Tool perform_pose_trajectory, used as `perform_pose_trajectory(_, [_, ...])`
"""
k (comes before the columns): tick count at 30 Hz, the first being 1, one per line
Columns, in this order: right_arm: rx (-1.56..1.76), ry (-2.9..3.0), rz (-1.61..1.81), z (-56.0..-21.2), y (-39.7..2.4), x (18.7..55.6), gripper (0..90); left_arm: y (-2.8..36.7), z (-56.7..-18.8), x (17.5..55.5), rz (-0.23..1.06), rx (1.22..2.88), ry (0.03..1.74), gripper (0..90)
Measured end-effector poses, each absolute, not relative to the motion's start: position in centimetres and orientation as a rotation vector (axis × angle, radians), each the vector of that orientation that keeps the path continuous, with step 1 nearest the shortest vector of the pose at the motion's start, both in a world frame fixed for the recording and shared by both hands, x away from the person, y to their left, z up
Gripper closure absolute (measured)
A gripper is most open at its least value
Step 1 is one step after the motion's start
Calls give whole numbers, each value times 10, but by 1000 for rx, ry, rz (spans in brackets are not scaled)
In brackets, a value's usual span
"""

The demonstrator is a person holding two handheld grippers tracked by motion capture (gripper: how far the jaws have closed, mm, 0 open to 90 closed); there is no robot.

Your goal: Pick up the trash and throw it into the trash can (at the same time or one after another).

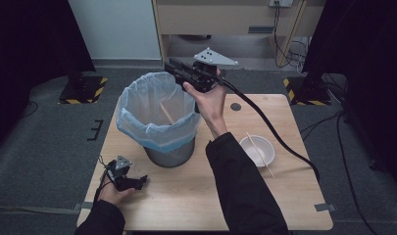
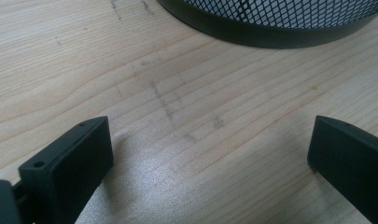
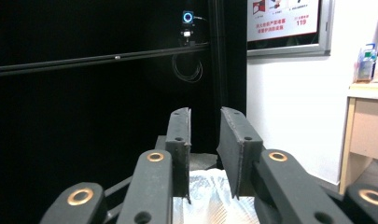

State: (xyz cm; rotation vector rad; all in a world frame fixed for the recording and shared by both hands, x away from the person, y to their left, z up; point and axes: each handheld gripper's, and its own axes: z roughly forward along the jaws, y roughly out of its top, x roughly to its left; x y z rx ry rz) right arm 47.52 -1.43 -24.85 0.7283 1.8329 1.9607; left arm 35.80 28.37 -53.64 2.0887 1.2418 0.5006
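Left hand-held gripper (image 1: 137,182) low on the light wooden desk (image 1: 196,196), jaws wide apart, nothing between them; dark mesh bin base (image 2: 275,21) just ahead of it. Right hand-held gripper (image 1: 172,67) held level over the far rim of the round mesh waste bin with pale blue plastic liner (image 1: 154,117), jaws slightly apart, empty. Thin wooden chopstick (image 1: 166,113) lies inside the bin, below and nearer than that gripper. White round bowl (image 1: 257,149) with second chopstick (image 1: 260,155) sits well right of it.
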Motion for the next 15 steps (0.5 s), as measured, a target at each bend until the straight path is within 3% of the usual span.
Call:
perform_pose_trajectory(5, [714,1825,1923,-238,-28,467,669,284,-536,358,501,2089,1242,0])
perform_pose_trajectory(15, [755,1781,1900,-235,-86,443,644,284,-536,358,502,2089,1242,0])
